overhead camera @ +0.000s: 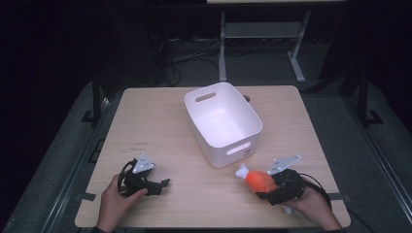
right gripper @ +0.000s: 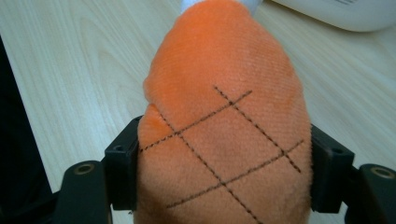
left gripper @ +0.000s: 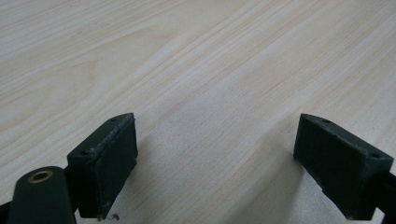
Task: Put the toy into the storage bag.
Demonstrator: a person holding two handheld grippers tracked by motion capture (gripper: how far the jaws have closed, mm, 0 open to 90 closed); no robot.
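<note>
**Plush drumstick: soft, light, grip the fat end**

L gripper [overhead camera: 163, 183] rests on tabletop [overhead camera: 160, 126], jaws spread, nothing btwn them; white bin [overhead camera: 222, 123] mid-table; R gripper [overhead camera: 263, 187] has jaws clamped on orange plush drumstick [right gripper: 224, 121] just beside bin; squashy, prob. light, non-fragile; hold thick orange body, not white tip.

Table [overhead camera: 160, 126]: pale wood-grain top, matt. Bin [overhead camera: 223, 121]: smooth white plastic, slight sheen. Plush drumstick [right gripper: 224, 116]: orange fleecy cloth, dark stitched lattice. Right gripper [right gripper: 224, 177] pads: matt black, finely rough.
</note>
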